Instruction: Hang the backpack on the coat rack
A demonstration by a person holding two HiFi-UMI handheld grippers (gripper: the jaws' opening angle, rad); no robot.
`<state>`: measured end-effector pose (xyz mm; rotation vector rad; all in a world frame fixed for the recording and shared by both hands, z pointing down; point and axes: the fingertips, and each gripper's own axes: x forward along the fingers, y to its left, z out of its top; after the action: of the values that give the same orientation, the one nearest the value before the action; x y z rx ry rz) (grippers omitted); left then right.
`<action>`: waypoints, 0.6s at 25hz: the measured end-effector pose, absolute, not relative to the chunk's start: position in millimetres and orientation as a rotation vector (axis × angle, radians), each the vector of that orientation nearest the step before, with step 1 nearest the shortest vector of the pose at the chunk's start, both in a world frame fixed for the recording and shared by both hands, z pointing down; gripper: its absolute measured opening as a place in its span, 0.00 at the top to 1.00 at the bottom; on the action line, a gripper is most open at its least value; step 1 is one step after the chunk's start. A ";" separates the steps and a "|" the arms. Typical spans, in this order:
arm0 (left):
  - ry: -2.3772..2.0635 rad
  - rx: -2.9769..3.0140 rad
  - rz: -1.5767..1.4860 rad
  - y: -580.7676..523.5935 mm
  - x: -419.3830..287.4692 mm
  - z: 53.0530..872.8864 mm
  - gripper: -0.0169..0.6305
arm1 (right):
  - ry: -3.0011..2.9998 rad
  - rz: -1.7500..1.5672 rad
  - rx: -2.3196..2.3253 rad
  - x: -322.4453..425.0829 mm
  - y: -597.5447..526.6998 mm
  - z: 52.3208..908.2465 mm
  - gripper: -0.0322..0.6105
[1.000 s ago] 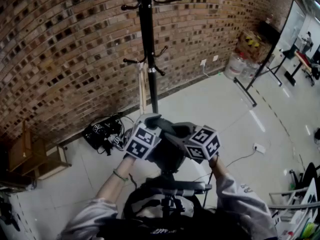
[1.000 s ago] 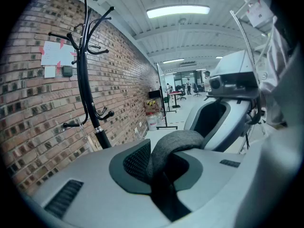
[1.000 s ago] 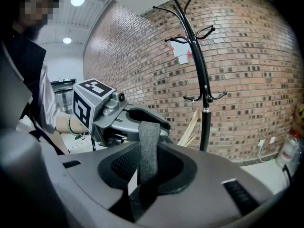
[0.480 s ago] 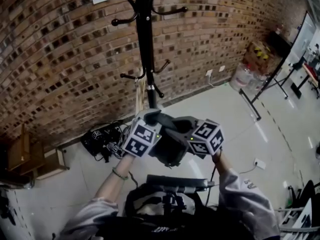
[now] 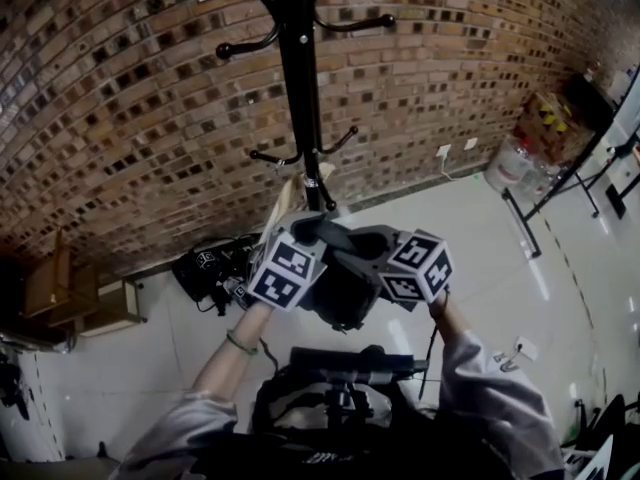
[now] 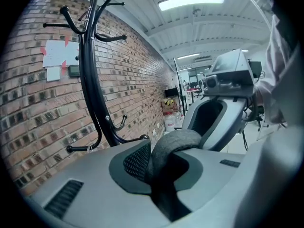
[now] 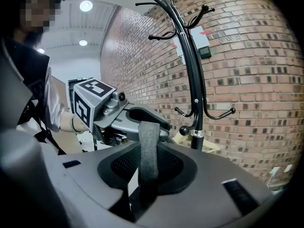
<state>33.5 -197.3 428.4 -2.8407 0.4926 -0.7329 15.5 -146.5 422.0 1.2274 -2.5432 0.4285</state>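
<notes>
The black coat rack [image 5: 298,78] stands against the brick wall, its lower hooks [image 5: 345,140] just above my hands. Both grippers hold the dark backpack [image 5: 342,298] up in front of the pole. My left gripper [image 5: 312,236] is shut on a grey strap loop [image 6: 173,144] that arches out between its jaws. The right gripper [image 5: 365,253] is shut on a flat grey strap [image 7: 148,148], with the rack's pole [image 7: 194,94] just beyond it. In the left gripper view the rack [image 6: 88,80] rises at the left and the right gripper [image 6: 223,87] sits opposite. Most of the backpack hangs hidden below the marker cubes.
A black bag with cables [image 5: 208,268] lies on the floor by the wall, with wooden crates [image 5: 65,293] further left. Pale boards [image 5: 285,200] lean at the rack's base. Water jugs [image 5: 515,165], a cardboard box [image 5: 555,118] and a black stand [image 5: 545,203] are at the right.
Both grippers have carried the backpack forward and a little upward, closer to the rack's pole. The upper hooks have come further into the head view. Both grips are unchanged.
</notes>
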 end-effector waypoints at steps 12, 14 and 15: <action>0.865 -2.801 -0.805 -230.7 40.6 430.3 0.88 | -2.665 0.391 0.796 35.7 -176.7 422.0 0.78; 0.920 -2.786 -0.820 -236.4 41.2 430.8 0.88 | -2.674 0.377 0.731 38.9 -182.8 422.3 0.78; 0.941 -2.779 -0.829 -238.7 42.0 431.4 0.88 | -2.677 0.372 0.702 40.7 -185.4 422.9 0.78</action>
<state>42.0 -238.7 431.4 -2.7785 0.9407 -0.8294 40.7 -185.4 422.9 0.7017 -2.6769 0.3722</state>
